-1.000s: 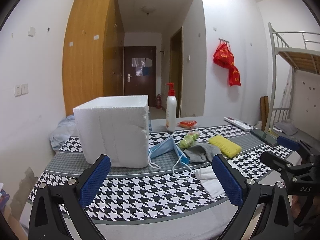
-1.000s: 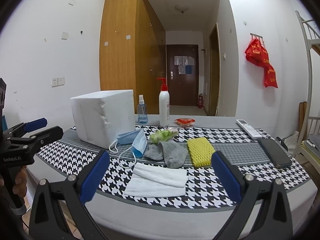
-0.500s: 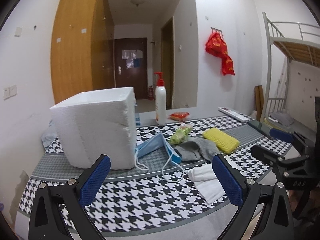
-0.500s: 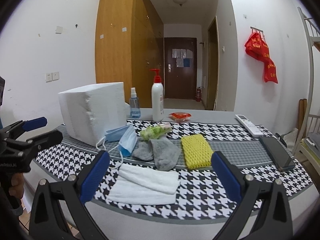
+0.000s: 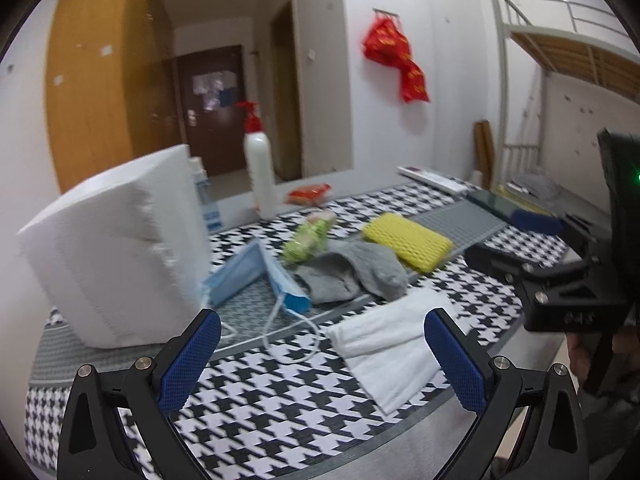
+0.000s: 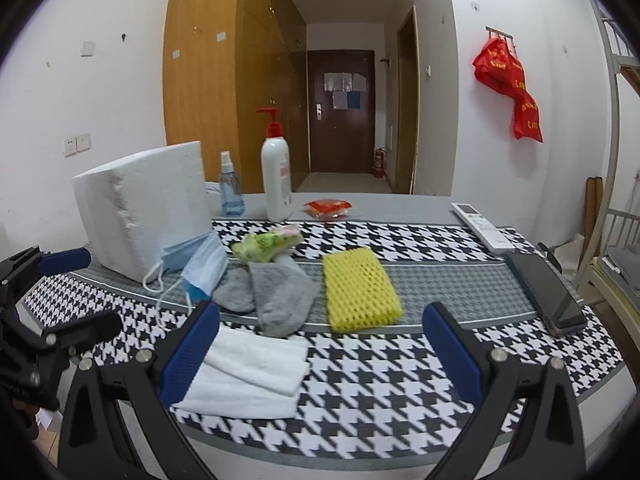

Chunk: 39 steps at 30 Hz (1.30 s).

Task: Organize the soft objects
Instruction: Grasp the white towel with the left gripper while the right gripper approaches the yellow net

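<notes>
Table (image 6: 400, 392) with houndstooth cloth, all soft items loose on it. Foam box (image 6: 148, 208) at far left, taken as landmark. Towel (image 6: 248, 376), white, folded, well in front of box and to its right, at near table edge. Sponge (image 6: 360, 292), yellow mesh, farther right of box, flat. Socks (image 6: 276, 296), grey, right of box, between mask and sponge, just behind towel. Mask (image 6: 200, 264), blue, leaning against box's right face, loops trailing forward. Green packet (image 6: 264, 244) right of box, touching socks' far edge. Behind box's right side: spray bottle (image 6: 231, 188), pump bottle (image 6: 276, 176), both hard, not for sorting.

Left gripper (image 5: 320, 364) spread wide, holding nothing, hovering over near table edge in front of box. Right gripper (image 6: 320, 356) likewise wide open and empty, towel's left part framed between its fingers.

Step judged: approach, no item picked yet; nothing organized so far. Likely next: lower right gripper onto towel, pinch through both folded layers so it lifts whole, carry toward box. Box's open side not visible, so drop-in route unclear.
</notes>
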Motion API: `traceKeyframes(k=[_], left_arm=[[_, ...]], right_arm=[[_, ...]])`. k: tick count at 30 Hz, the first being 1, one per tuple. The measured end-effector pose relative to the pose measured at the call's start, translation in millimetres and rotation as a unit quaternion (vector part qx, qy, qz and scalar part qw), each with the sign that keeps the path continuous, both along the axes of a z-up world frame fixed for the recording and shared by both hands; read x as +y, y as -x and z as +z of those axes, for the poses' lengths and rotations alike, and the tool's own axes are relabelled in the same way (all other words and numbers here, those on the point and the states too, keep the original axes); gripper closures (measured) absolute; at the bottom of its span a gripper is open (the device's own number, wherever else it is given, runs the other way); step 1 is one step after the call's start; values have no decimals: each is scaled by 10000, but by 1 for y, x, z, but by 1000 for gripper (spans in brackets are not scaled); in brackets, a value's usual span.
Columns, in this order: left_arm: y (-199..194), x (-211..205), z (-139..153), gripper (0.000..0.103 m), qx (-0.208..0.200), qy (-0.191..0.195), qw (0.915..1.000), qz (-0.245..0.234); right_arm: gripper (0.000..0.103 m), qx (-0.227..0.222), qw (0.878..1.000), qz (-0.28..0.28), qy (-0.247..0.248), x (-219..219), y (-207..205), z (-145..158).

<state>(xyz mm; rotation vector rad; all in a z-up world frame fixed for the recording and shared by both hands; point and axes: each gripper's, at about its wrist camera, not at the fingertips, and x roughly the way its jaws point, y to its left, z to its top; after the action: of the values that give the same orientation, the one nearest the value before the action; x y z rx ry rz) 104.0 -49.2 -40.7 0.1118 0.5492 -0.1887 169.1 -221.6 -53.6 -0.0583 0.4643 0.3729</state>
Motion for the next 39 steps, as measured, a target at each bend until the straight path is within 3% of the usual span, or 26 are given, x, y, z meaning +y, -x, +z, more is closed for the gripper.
traceKeyframes(k=[4, 9, 22, 33, 39], left_arm=[[-13, -8, -3, 1, 226, -171, 9991, -300], [-21, -23, -6, 1, 234, -470, 9966, -642], [-49, -48, -28, 2, 889, -736, 9817, -1513], [-73, -49, -53, 30, 1595, -517, 9741, -1518], [-76, -46, -59, 32, 1756, -474, 9713, -1535]], right_arm=[[0, 98, 9999, -86, 104, -2, -9, -2], [0, 131, 9997, -182, 124, -8, -16, -2], [0, 334, 9982, -428, 265, -22, -43, -2], [0, 741, 9958, -211, 503, -14, -68, -14], [0, 932, 9941, -49, 561, -7, -79, -20]])
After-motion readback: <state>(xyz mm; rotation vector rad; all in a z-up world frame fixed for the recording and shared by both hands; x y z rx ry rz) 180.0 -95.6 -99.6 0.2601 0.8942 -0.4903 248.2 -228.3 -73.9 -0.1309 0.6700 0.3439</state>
